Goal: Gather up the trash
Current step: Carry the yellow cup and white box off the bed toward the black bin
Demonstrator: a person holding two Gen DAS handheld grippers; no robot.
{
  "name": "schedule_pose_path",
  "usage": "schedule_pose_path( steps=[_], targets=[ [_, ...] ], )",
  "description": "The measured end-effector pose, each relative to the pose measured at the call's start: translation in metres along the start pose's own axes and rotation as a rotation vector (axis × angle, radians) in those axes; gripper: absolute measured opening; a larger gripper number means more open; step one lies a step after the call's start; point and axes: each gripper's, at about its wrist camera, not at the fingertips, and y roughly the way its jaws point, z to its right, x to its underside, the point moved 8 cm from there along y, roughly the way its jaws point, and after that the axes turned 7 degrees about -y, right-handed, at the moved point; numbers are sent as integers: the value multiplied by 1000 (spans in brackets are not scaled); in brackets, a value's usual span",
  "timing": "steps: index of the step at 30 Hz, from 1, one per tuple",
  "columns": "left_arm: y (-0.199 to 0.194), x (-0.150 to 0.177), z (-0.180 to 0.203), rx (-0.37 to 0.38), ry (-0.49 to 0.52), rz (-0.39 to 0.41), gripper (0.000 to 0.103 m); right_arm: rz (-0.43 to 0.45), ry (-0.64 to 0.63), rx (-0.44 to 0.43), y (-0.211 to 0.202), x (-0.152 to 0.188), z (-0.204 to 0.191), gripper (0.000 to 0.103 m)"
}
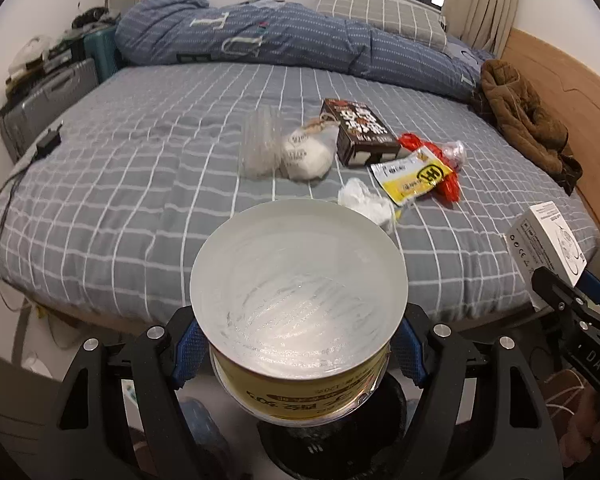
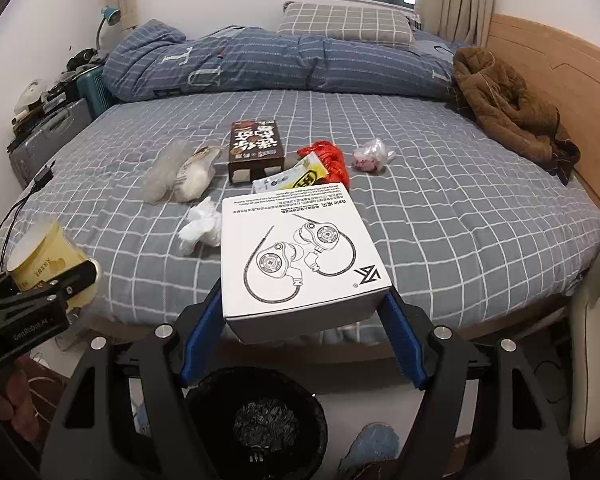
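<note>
My left gripper (image 1: 298, 344) is shut on a yellow paper cup (image 1: 300, 280), held above a black trash bin (image 1: 332, 436) on the floor. My right gripper (image 2: 302, 316) is shut on a white earphone box (image 2: 300, 248), held over the black trash bin (image 2: 256, 420). On the bed lie a dark brown carton (image 2: 256, 148), a clear plastic cup (image 2: 164, 174), a white bun wrapper (image 2: 198, 176), a crumpled white tissue (image 2: 202, 226), a yellow packet (image 2: 296, 178), a red wrapper (image 2: 332, 162) and a small clear bag (image 2: 374, 156).
The grey checked bed (image 2: 440, 216) has a folded blue duvet (image 2: 260, 64) and a pillow (image 2: 348, 24) at the back, and a brown jacket (image 2: 508, 108) by the wooden headboard (image 2: 560, 80). Suitcases (image 2: 48, 136) stand left. A charger cable (image 2: 24, 200) lies at the left edge.
</note>
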Motion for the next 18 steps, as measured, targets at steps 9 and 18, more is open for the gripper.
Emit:
schedule_pose_path(
  steps=[9, 18],
  targets=[
    [-15, 28, -8, -4, -18, -32, 75, -33, -19, -44, -22, 24, -23, 71],
    [-11, 67, -16, -33, -4, -80, 75, -92, -56, -41, -24, 65, -37, 71]
  ],
)
